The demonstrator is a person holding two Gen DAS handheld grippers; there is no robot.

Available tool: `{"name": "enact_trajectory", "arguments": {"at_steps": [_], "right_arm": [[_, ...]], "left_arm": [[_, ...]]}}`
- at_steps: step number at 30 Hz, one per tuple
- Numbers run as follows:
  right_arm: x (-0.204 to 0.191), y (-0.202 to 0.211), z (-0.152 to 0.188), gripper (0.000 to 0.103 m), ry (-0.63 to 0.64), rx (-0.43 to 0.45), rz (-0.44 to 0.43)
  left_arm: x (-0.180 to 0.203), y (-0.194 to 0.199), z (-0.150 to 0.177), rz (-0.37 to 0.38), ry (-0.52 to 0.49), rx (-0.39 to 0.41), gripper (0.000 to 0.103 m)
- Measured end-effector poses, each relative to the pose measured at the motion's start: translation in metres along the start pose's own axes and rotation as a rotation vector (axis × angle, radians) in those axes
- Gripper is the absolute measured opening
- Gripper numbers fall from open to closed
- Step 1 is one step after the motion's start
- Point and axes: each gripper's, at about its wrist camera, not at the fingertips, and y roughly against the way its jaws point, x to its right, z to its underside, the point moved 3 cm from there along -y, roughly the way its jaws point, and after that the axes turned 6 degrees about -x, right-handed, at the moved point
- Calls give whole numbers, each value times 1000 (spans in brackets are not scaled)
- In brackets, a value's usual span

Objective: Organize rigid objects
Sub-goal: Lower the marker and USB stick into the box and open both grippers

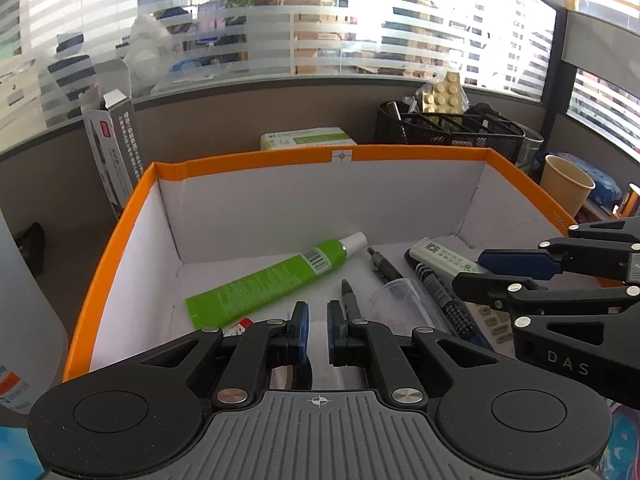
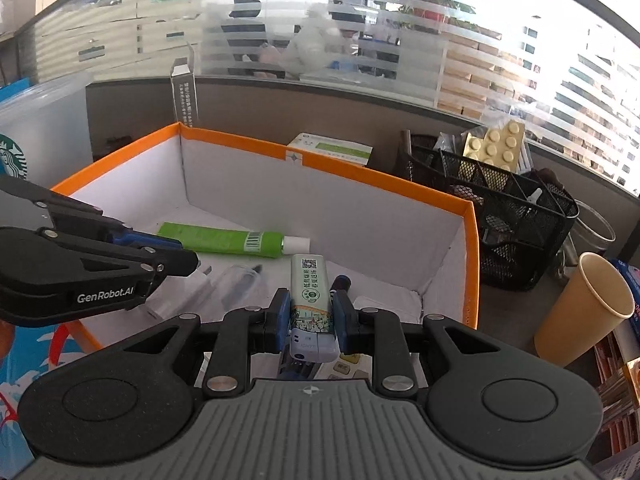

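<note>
Right claw (image 2: 311, 311) pinching lighter (image 2: 310, 292), left claw (image 1: 317, 330) pressed together w/ nothing: lower into box (image 2: 471, 264), release gently beside pens (image 1: 440, 300).

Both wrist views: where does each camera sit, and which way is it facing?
Left wrist: on the left gripper, looking down into the orange-rimmed box; own shut, empty fingers show, right gripper at right.
Right wrist: on the right gripper, fingers shut on the lighter, left gripper at left.
Shared: box, green tube, mesh organizer, paper cup.
</note>
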Motion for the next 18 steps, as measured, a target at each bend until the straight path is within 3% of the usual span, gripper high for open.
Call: {"name": "enact_trajectory", "arguments": {"at_steps": [10,13,18], "right_arm": [[2,-1,1,22,-23,-25,-7],[1,0,1,23,-23,-19,-1],[0,10,1,30,-17,-1,15]], "left_arm": [[-1,-2,1,-18,7,-8,8],[-1,1,1,-22,12,-5,12],[-2,14,2,-27,14,8,13]]}}
